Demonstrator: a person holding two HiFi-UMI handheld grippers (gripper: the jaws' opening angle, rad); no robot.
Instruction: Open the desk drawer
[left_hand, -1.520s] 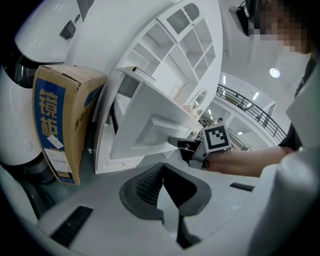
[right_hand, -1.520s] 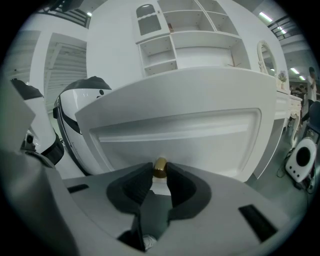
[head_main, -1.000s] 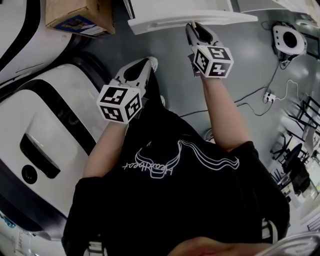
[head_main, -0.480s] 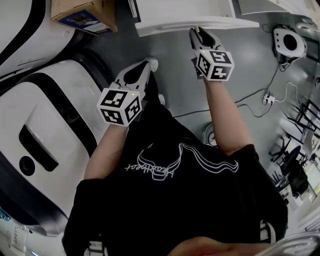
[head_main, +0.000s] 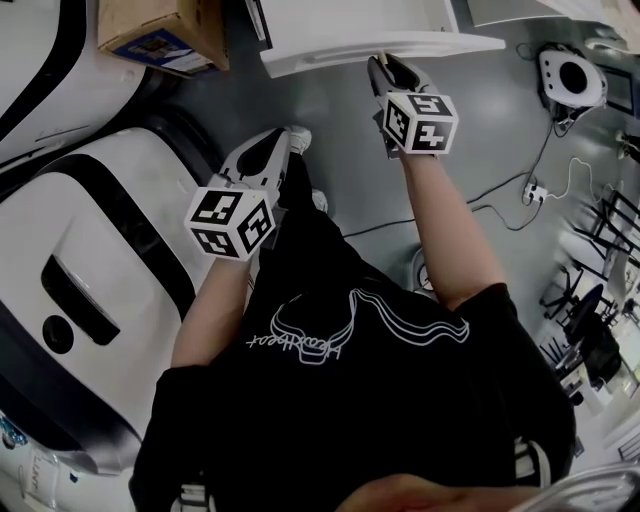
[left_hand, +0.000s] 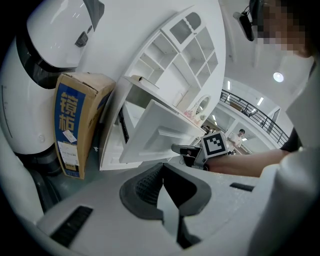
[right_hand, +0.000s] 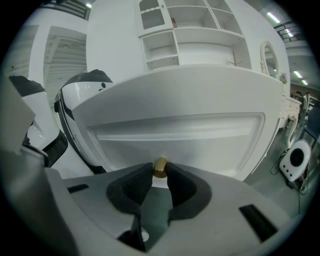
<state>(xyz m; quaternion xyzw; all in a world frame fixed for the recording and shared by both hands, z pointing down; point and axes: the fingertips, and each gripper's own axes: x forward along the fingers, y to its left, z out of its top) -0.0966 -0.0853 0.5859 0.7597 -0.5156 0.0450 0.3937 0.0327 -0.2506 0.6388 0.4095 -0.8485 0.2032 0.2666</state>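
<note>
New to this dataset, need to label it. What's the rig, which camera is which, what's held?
No robot: a person holds a handheld gripper in each hand; the marker cubes belong to them. The top-down picture comes from a head camera; the other two cameras ride on the grippers. The right gripper has its fingers closed on the brass knob of the white drawer. The left gripper is shut and empty. A cardboard box stands on the grey floor.

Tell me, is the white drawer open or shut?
Open: the drawer juts out from the desk, and the right gripper grips its brass knob.
</note>
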